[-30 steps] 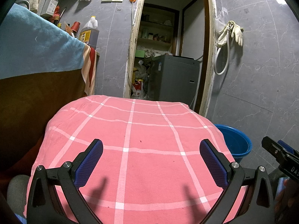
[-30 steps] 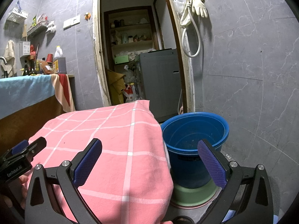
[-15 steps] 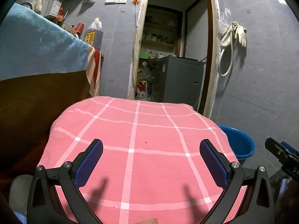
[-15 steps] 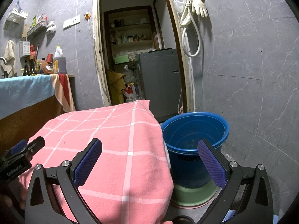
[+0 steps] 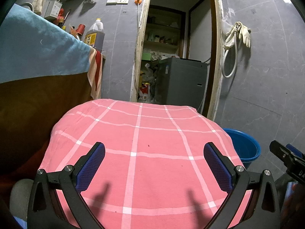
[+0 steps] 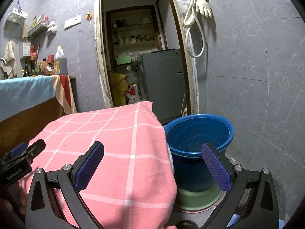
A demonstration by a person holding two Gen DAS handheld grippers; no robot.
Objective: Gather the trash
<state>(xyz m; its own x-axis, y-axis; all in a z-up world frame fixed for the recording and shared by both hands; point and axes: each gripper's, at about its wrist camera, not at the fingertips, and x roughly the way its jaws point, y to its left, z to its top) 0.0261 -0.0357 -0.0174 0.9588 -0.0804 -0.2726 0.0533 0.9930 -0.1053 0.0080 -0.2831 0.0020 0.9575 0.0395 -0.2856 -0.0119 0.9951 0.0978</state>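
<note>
The pink checked cloth (image 5: 137, 152) covers the surface and fills most of both views; set against a second ago, the left wrist view has pulled back and swung left from it, so more brown cabinet front (image 5: 38, 114) shows beside the cloth and the blue bucket (image 6: 198, 143) sits further toward the picture's edge, while the right wrist view has barely shifted. The bucket stands on the floor just right of the cloth, on a pale green base (image 6: 198, 198), and looks empty, though its dark bottom is hard to read. No trash lies on the cloth, so this reads as a search, not a pickup. The left claw (image 5: 154, 166) hangs spread wide above the cloth, holding nothing; the right claw (image 6: 152, 166) is likewise wide and empty, straddling the cloth's right edge.
</note>
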